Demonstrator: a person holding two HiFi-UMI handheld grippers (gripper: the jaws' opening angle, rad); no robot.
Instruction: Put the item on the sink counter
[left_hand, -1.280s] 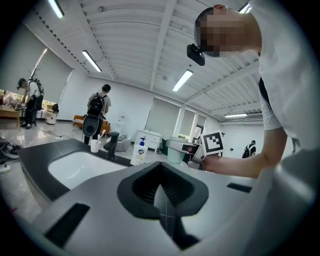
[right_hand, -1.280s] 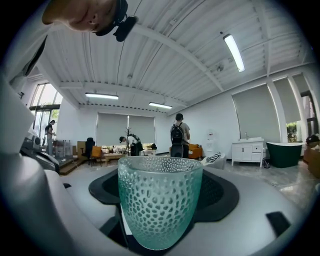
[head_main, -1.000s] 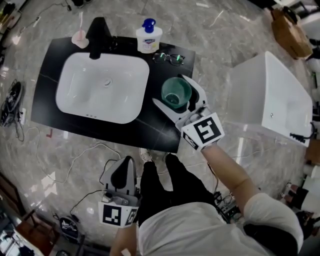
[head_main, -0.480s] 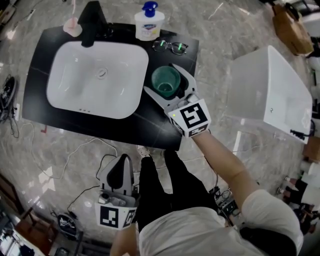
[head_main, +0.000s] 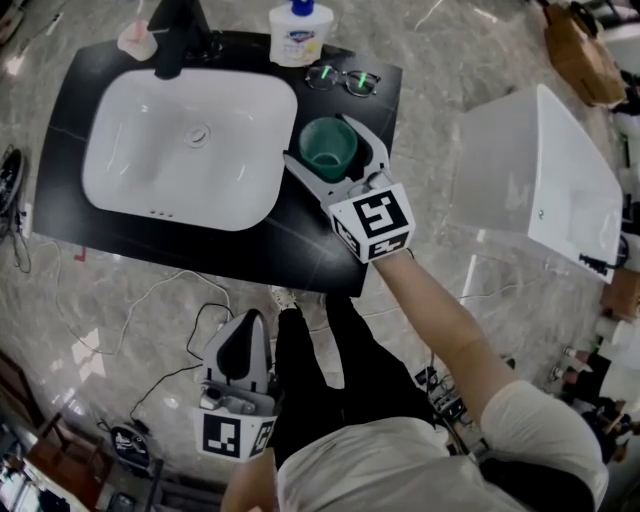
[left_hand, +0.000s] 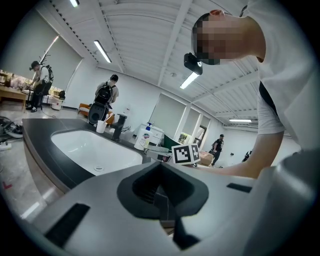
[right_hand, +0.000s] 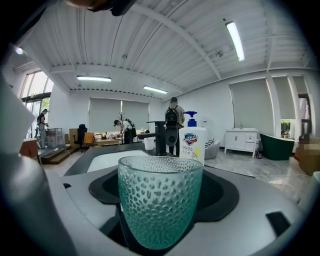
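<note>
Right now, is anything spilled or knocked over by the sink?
Nothing stands out. The green cup sits upright in the right gripper, the soap bottle stands upright, and the glasses lie on the counter.

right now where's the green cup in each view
Head view: green cup upper middle, in the jaws of the right gripper, right of the basin.
Left gripper view: cannot be made out; only the right gripper's marker cube shows.
Right gripper view: centre bottom, between the jaws.
Shared landmark: the soap bottle, seen in all three.
</note>
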